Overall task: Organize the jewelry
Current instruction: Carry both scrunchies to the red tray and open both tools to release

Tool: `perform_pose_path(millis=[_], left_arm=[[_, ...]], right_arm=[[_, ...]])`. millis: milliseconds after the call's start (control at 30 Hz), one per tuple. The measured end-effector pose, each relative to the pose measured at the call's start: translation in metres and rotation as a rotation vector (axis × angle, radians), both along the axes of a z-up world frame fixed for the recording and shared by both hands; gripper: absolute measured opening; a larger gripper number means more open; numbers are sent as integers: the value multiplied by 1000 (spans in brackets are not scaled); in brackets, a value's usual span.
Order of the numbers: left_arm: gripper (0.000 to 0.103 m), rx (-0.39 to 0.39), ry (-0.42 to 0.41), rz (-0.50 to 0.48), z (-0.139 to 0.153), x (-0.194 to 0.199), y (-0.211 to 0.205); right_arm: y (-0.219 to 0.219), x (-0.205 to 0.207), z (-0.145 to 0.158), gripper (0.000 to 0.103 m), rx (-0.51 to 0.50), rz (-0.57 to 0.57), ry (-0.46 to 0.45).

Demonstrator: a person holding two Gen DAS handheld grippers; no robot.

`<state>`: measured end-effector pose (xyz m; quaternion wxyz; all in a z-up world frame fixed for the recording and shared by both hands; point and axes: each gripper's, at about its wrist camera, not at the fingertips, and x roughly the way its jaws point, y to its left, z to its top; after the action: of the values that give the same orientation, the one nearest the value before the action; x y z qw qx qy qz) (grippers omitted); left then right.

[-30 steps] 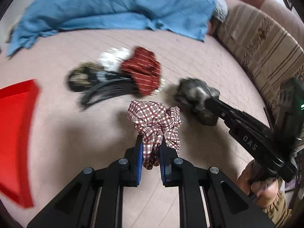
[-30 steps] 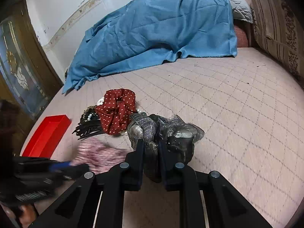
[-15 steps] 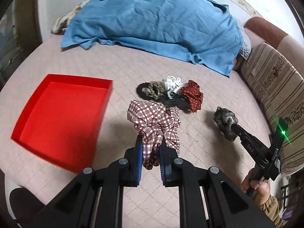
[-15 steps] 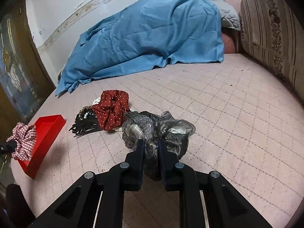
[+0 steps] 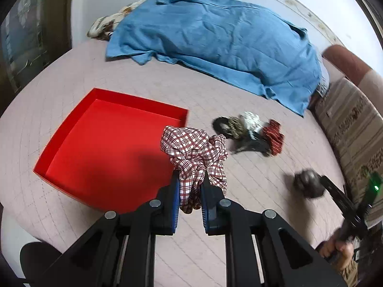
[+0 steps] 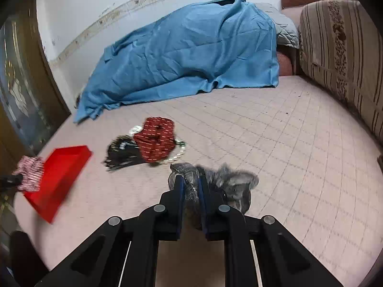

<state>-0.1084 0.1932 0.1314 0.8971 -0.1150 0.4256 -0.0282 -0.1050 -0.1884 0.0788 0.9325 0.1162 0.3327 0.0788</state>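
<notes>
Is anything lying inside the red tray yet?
No, the red tray shows only its bare red floor; the plaid scrunchie is clamped in the left gripper.

Home bedroom or living room. Evidence: quilted pink mattress surface (image 6: 275,143) across mid-frame, rumpled blue sheet (image 6: 186,57) top centre, striped upholstered cushion (image 6: 340,55) at right, wallpaper border (image 6: 100,21) upper left.

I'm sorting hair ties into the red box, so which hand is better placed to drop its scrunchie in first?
Left, probably. Its tongs grip the plaid scrunchie right at the red box corner, while the right tongs hold the grey scrunchie farther away, beyond the pile.
</notes>
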Motion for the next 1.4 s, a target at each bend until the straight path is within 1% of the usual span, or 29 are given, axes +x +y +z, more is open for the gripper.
perform_pose_path(millis=[33,100,300,367,400,433,467,500,533,567,667,733,767,800,833,867,967,1100,1200,1267,1333,1400], left_arm=[[15,-5,3,6,-2,3,6],[15,-12,7,18,-6,10,19],[15,-39,4,49,-15,33,52],[15,-45,-1,55,-18,40,61],[15,-49,-1,56,-20,42,64],[15,-53,0,58,-21,44,68],[15,-58,3,56,-23,46,71],[15,-62,4,54,-26,48,74],[15,-61,6,53,-28,50,77],[15,-59,8,53,-29,52,79],[15,-57,18,60,-33,63,86],[15,-65,15,69,-33,71,91],[15,-67,11,70,-33,73,93],[15,-64,6,72,-32,77,95],[15,-57,1,75,-31,81,97],[15,-51,-2,76,-30,86,98],[15,-42,2,96,-32,101,108],[15,-48,21,145,-37,123,127],[15,-31,42,187,-44,140,143],[15,-20,55,204,-48,145,150],[15,-6,77,219,-57,148,158],[15,0,101,208,-63,150,161]], right_arm=[[4,-1,4,13,7,10,2],[16,0,14,9,2,42,0],[58,17,40,8,15,136,-6],[62,21,42,8,-6,134,-5],[62,24,40,12,-23,129,5],[60,25,37,19,-43,118,21],[56,25,32,47,-62,101,37],[50,22,25,78,-79,75,46],[46,20,21,86,-90,60,52],[42,17,14,89,-113,46,71],[37,20,-12,89,-157,28,170],[36,21,-26,88,-147,36,219],[36,23,-31,69,-140,45,236],[36,25,-36,27,-133,52,264],[36,27,-39,15,-124,50,283],[37,26,-37,16,-118,48,273],[47,27,-19,14,-112,67,231],[81,39,16,13,-86,123,162],[125,59,41,13,-64,206,121],[160,74,50,13,-50,268,114],[192,89,52,13,-21,327,126],[230,106,50,14,10,390,149]])
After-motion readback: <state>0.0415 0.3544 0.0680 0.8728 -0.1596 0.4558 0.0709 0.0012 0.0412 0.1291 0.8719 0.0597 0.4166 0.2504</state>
